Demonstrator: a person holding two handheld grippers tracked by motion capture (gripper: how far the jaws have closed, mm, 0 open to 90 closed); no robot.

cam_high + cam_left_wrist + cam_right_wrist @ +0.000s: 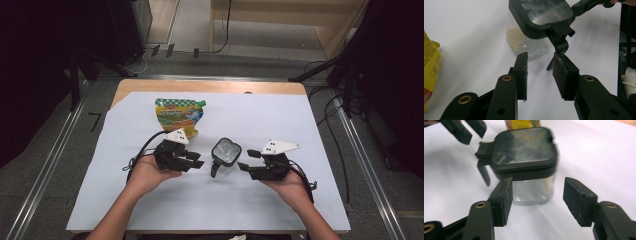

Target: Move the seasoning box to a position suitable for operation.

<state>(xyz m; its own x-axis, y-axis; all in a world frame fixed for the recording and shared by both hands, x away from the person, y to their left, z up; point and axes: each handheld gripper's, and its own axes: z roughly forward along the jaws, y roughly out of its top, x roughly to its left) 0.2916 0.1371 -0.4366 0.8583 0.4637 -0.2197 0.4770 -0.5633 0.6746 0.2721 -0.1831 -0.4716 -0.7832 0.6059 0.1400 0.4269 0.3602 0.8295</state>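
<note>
Black jaws of the left gripper stand apart, empty, the jar at twelve o'clock. Right gripper likewise released, jar between jaws. High view: jar mid-table; probably light, slick, rigid; grip clear walls.

The pouch is cut off by the top edge, behind the blurred jar.

From my feed, the small square clear plastic jar looks smooth and see-through, and its black plastic lid has a glossy, reflective top. The yellow-green printed pouch looks like shiny film. My gripper fingers are matt black with rough foam-like pads and brass-coloured rivets. The bench has a matt white paper-like sheet over pale wood.
</note>
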